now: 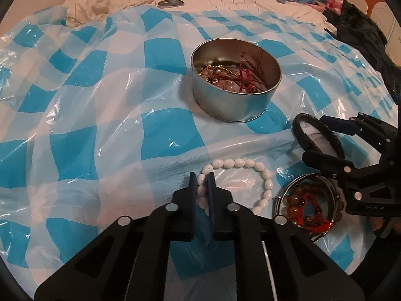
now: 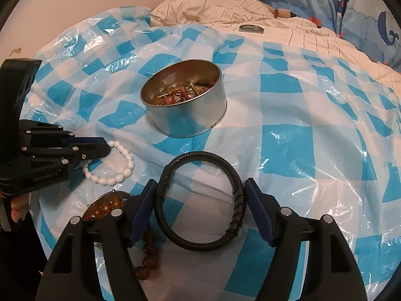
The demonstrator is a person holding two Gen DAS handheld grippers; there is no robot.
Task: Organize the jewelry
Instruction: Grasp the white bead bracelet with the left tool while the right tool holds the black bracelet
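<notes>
Left claw [image 1: 201, 175] clamped on glossy white oval-bead bracelet [image 1: 260, 173] lying on checked plastic sheet [image 1: 100, 125]. Right claw [image 2: 200, 188] spread apart around black braided bracelet [image 2: 200, 200], flat nearby. Beyond both, round tin [image 1: 235, 100] holding tangled jewelry.

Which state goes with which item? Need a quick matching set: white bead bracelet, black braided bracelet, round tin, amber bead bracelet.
Items:
1. white bead bracelet
2. black braided bracelet
3. round tin
4. amber bead bracelet

States:
A. holds a tangle of jewelry
B. lies between the open jaws of the right gripper
C. pinched in the jaws of the left gripper
D. lies loose on the checked plastic sheet, in no gripper

Pairs: 1-C, 2-B, 3-A, 4-D
</notes>
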